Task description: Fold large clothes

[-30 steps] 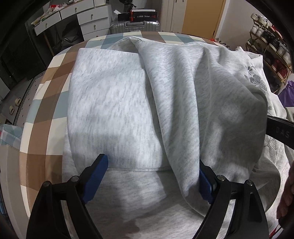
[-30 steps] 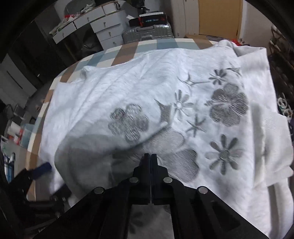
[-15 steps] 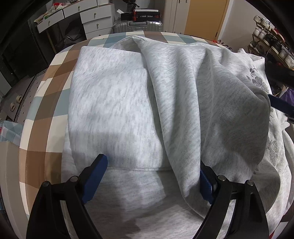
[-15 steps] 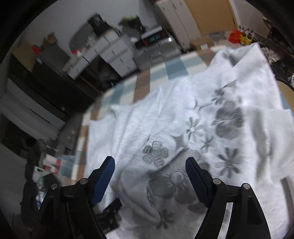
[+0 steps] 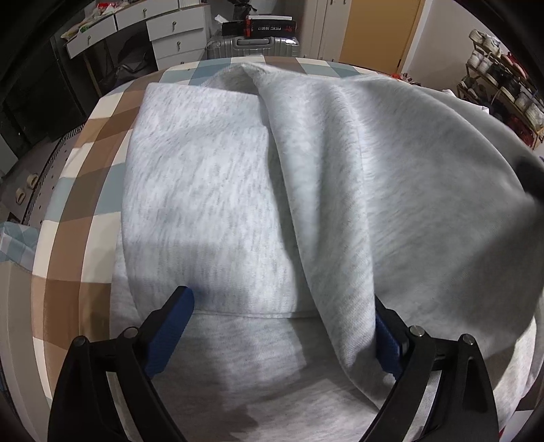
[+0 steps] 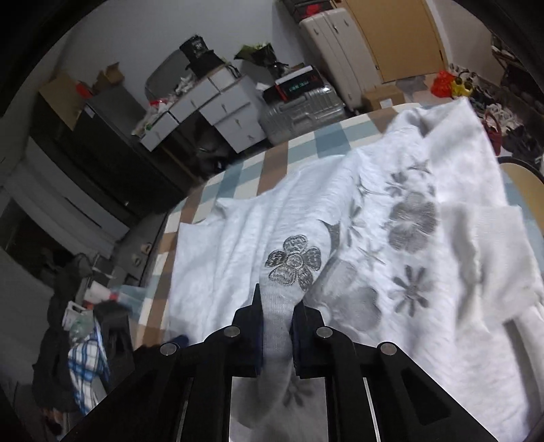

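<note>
A large light grey sweatshirt (image 5: 204,190) lies spread over the checked table (image 5: 85,190), its left part folded flat. My left gripper (image 5: 280,299) hangs over the near hem, its jaws wide and still opening. A raised fold brushes its right finger, but nothing is pinched. In the right wrist view the sweatshirt (image 6: 408,221) shows grey embroidered flowers. There my right gripper (image 6: 277,306) is closing, its pads pressed on a narrow bunched fold of that cloth just below one flower.
A silver suitcase (image 5: 253,46) and white drawers (image 5: 176,30) stand beyond the table's far edge. A shoe rack (image 5: 503,78) is at the right. Bags and clutter (image 6: 85,340) lie on the floor left of the table (image 6: 272,159).
My right gripper opened, then closed on a fold of the sweatshirt while rising and tilting. In the left view the raised fold swelled to the right, hiding the flowered part. The left gripper stayed put.
</note>
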A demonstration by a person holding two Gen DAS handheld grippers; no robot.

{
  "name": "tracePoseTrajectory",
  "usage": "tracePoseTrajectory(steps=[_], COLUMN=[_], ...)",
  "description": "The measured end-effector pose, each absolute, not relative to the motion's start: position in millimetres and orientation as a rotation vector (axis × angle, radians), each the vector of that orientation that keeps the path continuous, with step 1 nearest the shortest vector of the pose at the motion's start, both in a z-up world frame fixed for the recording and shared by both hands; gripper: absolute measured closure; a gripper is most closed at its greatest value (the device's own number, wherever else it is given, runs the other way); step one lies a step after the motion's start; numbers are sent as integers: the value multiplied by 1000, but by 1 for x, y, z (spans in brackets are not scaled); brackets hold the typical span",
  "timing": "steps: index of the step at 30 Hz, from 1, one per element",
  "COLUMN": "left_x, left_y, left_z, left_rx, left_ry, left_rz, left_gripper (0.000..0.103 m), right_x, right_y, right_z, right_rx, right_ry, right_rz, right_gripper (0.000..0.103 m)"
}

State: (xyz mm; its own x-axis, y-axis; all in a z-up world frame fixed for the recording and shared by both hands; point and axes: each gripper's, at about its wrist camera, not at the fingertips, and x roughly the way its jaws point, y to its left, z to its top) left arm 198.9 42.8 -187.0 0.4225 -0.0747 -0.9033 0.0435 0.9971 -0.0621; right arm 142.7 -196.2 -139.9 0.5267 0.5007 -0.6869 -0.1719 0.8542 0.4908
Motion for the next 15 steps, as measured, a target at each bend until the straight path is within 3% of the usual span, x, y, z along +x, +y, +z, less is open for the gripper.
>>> tracePoseTrajectory(steps=[7,10,15], left_x=[196,195,181], left_y=[38,36,18], left_z=[-187,-180,-151], left_rx=[-14,4,85], left_ry=[1140,1148,1034], left_rz=[-66,-48,-64], left_gripper=[10,10,10], right_x=[147,143,132], right_y=[-232,-216,-202], right_z=[-201,-191,-151], right_rx=[396,202,7], right_ry=[1113,1084,1032], right_rz=[292,271,280], right_gripper=[93,79,73])
